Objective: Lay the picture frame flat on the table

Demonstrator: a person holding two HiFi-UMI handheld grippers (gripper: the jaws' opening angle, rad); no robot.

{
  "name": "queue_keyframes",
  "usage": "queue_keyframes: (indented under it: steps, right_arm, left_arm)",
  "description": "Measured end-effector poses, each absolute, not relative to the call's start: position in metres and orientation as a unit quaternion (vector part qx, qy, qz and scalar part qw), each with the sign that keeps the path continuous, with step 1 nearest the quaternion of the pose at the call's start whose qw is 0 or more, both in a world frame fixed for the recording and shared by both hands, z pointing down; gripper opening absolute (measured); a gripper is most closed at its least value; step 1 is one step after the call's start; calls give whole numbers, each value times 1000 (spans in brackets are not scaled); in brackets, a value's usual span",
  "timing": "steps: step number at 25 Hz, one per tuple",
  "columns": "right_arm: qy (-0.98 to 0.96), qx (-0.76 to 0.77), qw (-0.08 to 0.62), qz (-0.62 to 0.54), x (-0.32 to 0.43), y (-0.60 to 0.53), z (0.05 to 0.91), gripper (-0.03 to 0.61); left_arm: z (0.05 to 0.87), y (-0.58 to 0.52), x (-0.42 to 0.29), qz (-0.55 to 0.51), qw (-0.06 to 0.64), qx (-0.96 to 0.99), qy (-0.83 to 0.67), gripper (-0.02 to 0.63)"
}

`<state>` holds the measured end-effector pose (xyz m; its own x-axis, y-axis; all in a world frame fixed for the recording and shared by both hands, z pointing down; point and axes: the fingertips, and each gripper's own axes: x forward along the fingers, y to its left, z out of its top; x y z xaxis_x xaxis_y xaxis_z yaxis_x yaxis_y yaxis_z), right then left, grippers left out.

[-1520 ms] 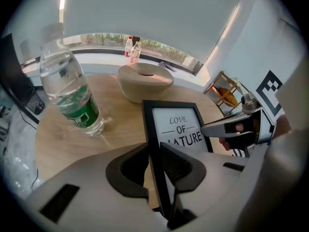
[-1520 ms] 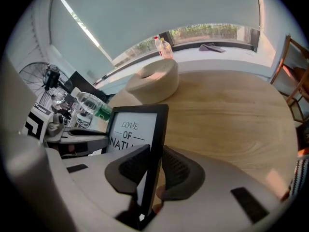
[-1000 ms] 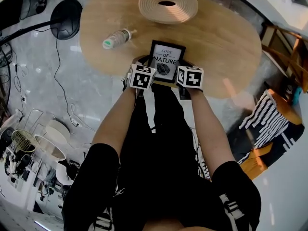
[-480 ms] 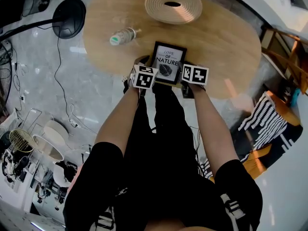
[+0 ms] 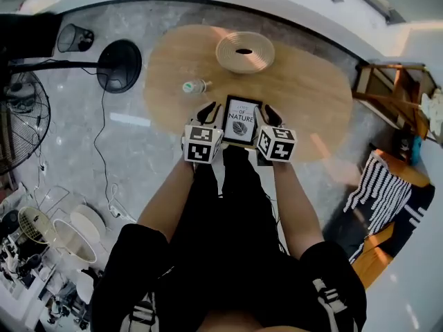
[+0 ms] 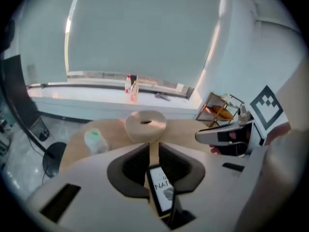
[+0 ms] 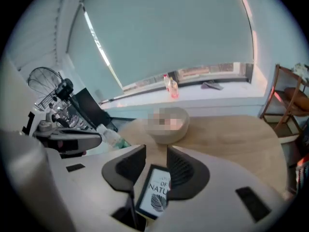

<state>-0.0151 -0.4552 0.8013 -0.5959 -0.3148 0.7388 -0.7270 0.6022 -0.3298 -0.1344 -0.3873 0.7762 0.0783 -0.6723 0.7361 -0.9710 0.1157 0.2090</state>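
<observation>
Oval tabletop [image 5: 311, 95]: picture frame [image 5: 240, 120] is seen lying flat, face up, at the near edge. Left gripper [image 5: 207, 113] and right gripper [image 5: 270, 116] are held flanking it, clear of it. Left jaws have just been closing, right jaws opening. Both stand spread, and nothing is pinched.
</observation>
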Motion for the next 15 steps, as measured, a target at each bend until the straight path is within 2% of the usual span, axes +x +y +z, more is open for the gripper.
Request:
queue_keyframes:
  steps: [3,7,11,15]
  right_arm:
    - [-864,331,261,275,-27,-465,708,136]
    - [-891,364,169,210,-40,-479,577,14]
    - [-909,378,87,151,-50,-478,449,13]
    - [-927,360,34,100,-61,-454,351,14]
  left_arm:
    - [677,-408,-146,174,300,656,-671,69]
    - [547,-418,-173,123,201,660,-713,22]
    - [444,-394,-194,89,138,647,-744,20]
    - [371,-355,-215,91,105,625,-768,20]
